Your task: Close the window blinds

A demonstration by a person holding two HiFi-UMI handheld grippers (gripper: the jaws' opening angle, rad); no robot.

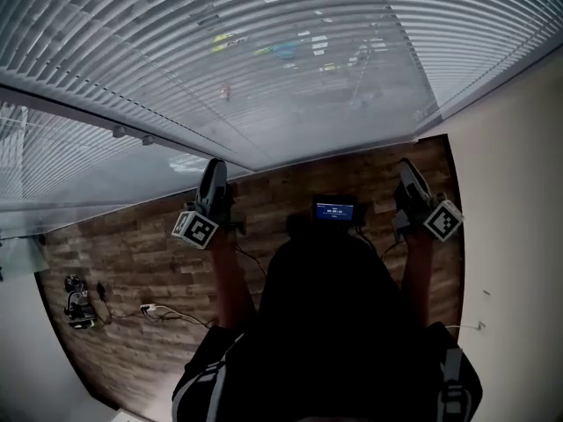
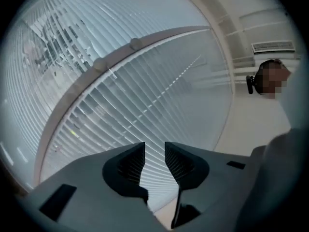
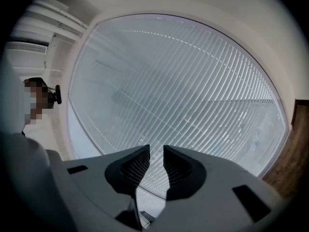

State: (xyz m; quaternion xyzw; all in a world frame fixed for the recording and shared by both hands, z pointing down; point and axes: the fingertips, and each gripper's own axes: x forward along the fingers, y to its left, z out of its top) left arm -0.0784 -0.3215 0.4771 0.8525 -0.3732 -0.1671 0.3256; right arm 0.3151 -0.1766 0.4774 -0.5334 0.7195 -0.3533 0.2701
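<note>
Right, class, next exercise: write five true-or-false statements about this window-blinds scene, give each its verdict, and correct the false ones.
1. The left gripper grips a cord. False: its jaws stand slightly apart with nothing between them.
2. The right gripper holds nothing. True.
3. The floor has a wood-plank pattern. True.
4. The blinds are pulled up clear of the glass. False: their slats hang across the window.
5. A cable lies on the floor. True.
</note>
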